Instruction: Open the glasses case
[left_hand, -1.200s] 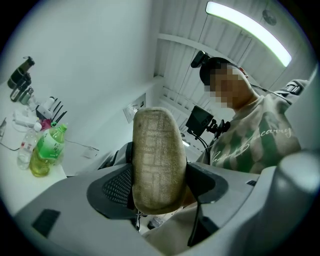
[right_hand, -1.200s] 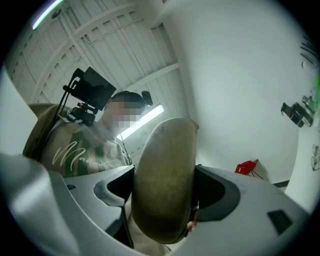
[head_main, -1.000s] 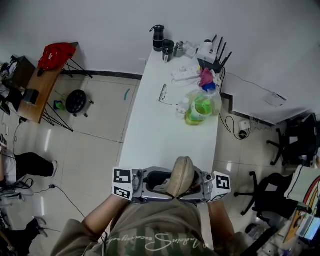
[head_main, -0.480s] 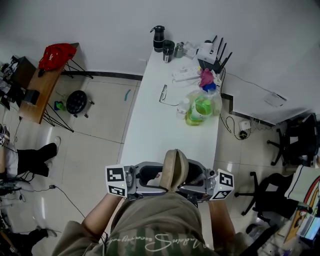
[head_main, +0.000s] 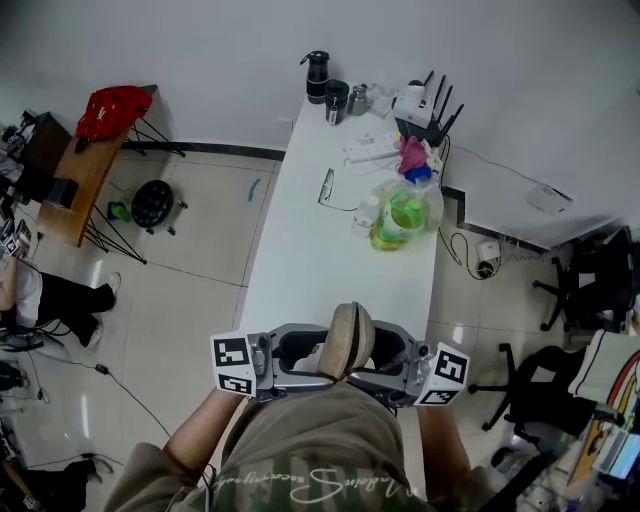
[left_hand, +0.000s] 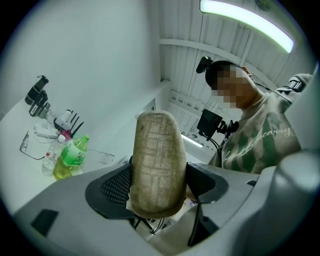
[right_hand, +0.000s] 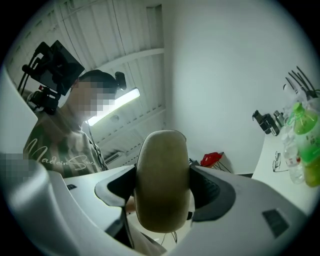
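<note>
Left claw: the left gripper (left_hand: 159, 191) is clamped on the glasses case (head_main: 347, 338). Its jaws stand wide, and its dark pads (left_hand: 114, 189) press the case's two long sides.
Right claw: the right gripper (right_hand: 164, 194) grips the same case from the opposite side, with a pad against each flank.
Case: it stands on end, nearly upright, between the two facing grippers. It is at the near end of the white table (head_main: 330, 260), close to the person's chest.
Pose: both grippers lie roughly level, nose to nose. The left marker cube (head_main: 234, 365) and the right marker cube (head_main: 442, 368) sit at the outer ends. The forearms (head_main: 195, 445) come in from the bottom of the head view.
Change: a second ago the case leaned toward the right of the head view and sat further right. It is now straighter and further left. The left cube has shifted left with it, and the right cube is more tilted.
Hard to see: the hands are hidden under the person's shirt (head_main: 310, 450), and the gripper bodies cover the case's lower end. No seam shows, so I cannot tell whether the case is parted at all.
</note>
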